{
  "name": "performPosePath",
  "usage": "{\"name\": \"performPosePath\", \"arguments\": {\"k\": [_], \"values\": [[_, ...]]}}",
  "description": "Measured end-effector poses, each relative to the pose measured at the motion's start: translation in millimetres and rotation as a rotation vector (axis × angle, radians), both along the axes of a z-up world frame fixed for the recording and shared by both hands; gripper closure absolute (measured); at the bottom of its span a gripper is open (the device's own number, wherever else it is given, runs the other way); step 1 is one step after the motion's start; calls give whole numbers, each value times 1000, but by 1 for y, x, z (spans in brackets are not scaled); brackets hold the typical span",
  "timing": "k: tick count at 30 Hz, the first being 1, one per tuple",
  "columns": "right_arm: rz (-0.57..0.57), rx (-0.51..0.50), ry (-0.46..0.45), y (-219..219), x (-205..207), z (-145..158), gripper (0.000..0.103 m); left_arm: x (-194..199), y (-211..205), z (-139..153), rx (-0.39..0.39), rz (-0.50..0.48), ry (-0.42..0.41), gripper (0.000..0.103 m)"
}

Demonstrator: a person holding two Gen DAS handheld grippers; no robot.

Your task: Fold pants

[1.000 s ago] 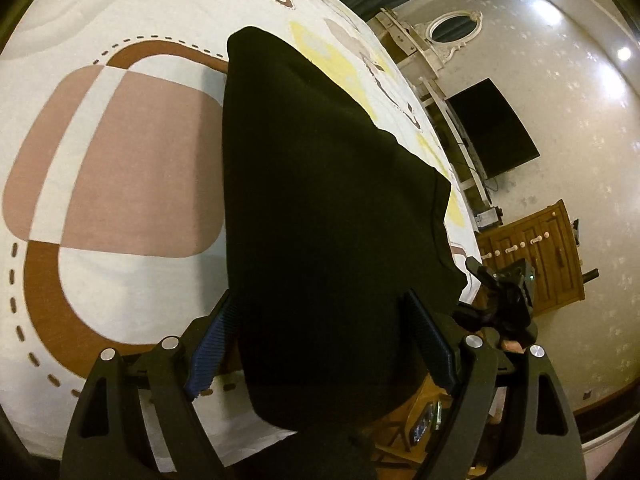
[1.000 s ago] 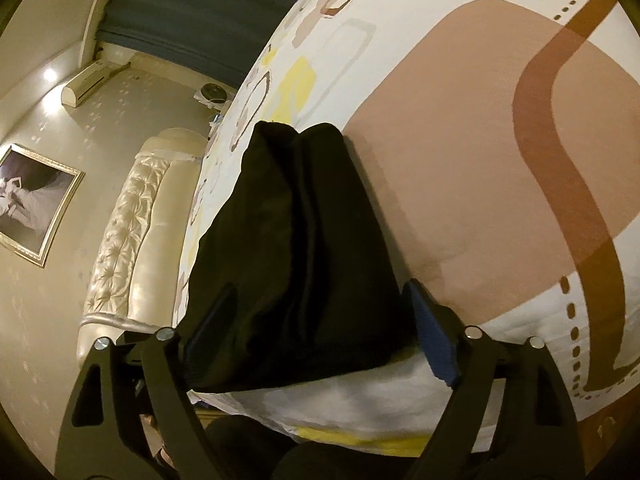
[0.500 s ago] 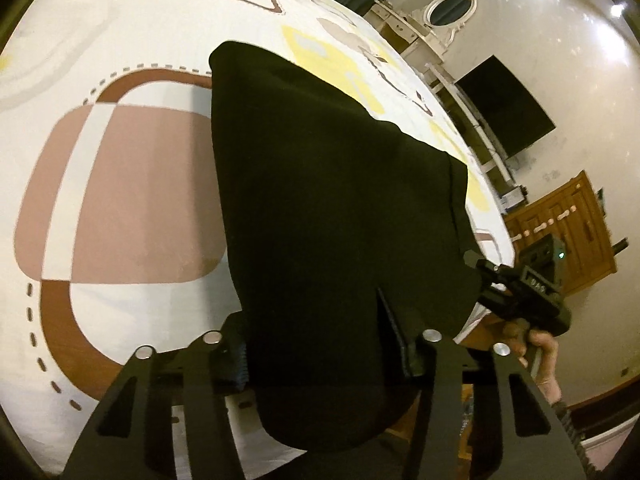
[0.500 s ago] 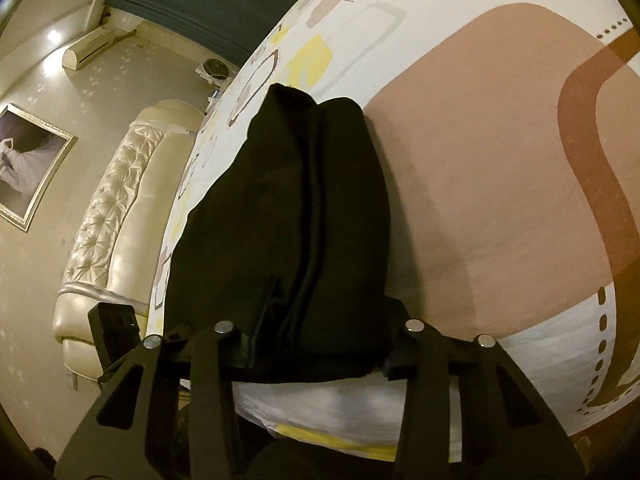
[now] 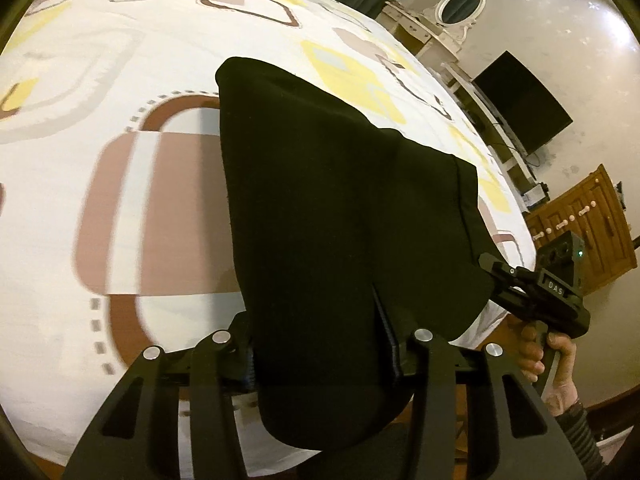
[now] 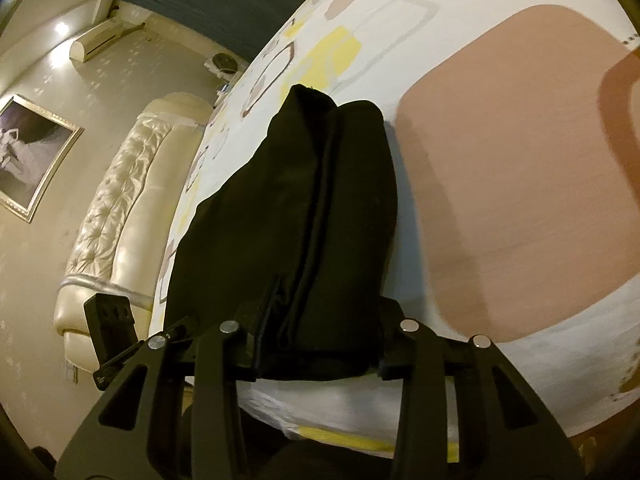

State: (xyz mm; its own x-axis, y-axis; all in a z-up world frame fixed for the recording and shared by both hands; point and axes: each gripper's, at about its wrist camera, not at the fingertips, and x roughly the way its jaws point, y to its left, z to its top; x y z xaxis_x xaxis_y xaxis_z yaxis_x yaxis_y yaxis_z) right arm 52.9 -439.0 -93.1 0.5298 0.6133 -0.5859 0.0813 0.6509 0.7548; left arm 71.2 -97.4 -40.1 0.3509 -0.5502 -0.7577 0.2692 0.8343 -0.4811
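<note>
Left wrist view
Pants: black pants [image 5: 340,216] lie folded on the bed [image 5: 120,80], running from the near bed edge out across its patterned sheet; the near end hangs slightly over the edge.
Left gripper: the left gripper [image 5: 320,356] has its fingers drawn in against the near end of the pants, clamping the cloth between them.
Right gripper: the right gripper [image 5: 536,292] shows at the right side of the pants, its tip at the cloth edge, held by a hand [image 5: 552,364].
Room: a dark television [image 5: 520,100] and a wooden cabinet [image 5: 588,232] stand beyond the bed.

Right wrist view
Pants: the pants [image 6: 296,220] lie lengthwise ahead, a seam line running down the middle, near the bed's [image 6: 500,160] left edge.
Right gripper: the right gripper [image 6: 320,344] has its fingers closed onto the near end of the pants.
Left gripper: part of the left gripper [image 6: 112,320] shows at the lower left, beside the pants.
Room: a tufted headboard [image 6: 120,200] and a framed picture [image 6: 28,152] sit at the left.
</note>
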Motion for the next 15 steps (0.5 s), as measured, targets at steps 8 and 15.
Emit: {"name": "performPosePath", "arguments": {"k": [8,15], "values": [[83,25,3,49,14,1,66,-7,43,8,40,61,-1,57],[140,37,-6,83,20,6,66,-14,76,10,49,102,0,57]]}}
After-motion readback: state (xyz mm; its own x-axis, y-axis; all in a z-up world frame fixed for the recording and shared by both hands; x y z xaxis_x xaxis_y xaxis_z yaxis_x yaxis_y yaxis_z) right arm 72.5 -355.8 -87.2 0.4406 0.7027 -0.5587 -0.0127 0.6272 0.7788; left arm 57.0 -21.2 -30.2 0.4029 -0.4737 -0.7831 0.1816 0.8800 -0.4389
